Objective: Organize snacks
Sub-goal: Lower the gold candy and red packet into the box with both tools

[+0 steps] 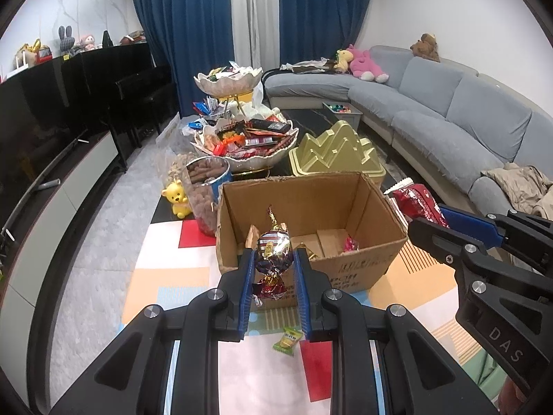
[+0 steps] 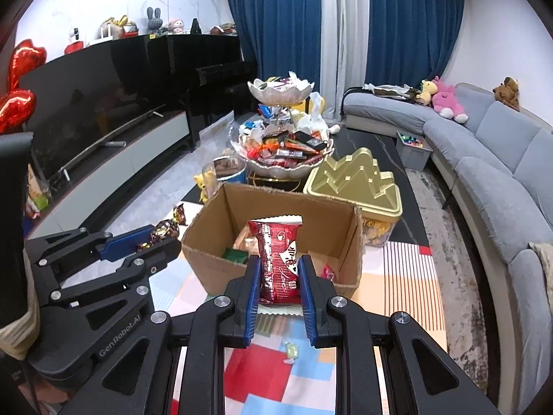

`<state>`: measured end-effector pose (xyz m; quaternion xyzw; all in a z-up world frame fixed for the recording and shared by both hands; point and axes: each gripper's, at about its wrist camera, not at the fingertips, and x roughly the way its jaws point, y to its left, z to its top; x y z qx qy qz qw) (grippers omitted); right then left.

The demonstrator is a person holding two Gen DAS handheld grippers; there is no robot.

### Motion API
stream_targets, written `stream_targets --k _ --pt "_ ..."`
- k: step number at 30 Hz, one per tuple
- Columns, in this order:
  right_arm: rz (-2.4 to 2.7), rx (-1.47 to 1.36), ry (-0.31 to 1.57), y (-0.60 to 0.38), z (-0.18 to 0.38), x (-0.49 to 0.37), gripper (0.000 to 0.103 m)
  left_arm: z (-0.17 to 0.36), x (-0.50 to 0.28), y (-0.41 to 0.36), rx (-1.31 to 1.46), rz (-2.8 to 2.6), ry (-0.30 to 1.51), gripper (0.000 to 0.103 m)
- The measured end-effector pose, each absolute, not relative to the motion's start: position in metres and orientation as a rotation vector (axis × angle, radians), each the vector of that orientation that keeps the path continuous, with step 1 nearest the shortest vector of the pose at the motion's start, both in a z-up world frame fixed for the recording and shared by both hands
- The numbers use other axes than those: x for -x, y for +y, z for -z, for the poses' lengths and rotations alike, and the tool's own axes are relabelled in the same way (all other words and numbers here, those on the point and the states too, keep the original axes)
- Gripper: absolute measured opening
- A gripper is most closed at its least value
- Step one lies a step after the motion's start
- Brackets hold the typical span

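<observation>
An open cardboard box [image 1: 363, 263] [image 2: 207, 259] stands on the colourful mat and holds a few snacks. My left gripper [image 1: 274, 259] is shut on a foil-wrapped candy [image 1: 273, 249], held just in front of the box's near wall. My right gripper [image 2: 278, 269] is shut on a red snack packet [image 2: 278, 259], held at the box's near edge. The right gripper with its red packet [image 1: 420, 204] shows at the right of the left wrist view. The left gripper with its candy [image 2: 162, 231] shows at the left of the right wrist view.
A small green candy [image 1: 288, 340] [image 2: 290, 350] lies on the mat below the grippers. Behind the box stand a two-tier snack bowl [image 1: 242, 138] [image 2: 287, 152], a gold tin [image 1: 331, 152] [image 2: 356, 180], a jar [image 1: 207, 190]. A grey sofa [image 1: 432, 110] runs along the right.
</observation>
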<state>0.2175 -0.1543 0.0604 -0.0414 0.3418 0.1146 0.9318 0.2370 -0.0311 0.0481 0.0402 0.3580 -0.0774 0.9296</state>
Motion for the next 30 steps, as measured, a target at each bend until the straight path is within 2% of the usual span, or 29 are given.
stream_targets --k 13,30 --pt "-0.189 0.069 0.7 -0.158 -0.061 -0.248 0.023 -0.052 -0.273 -0.034 -0.07 0.148 0.732 0.023" --pt "-0.167 0.05 0.74 -0.16 -0.043 -0.299 0.023 -0.032 -0.327 -0.034 -0.051 0.135 0.77 0.023"
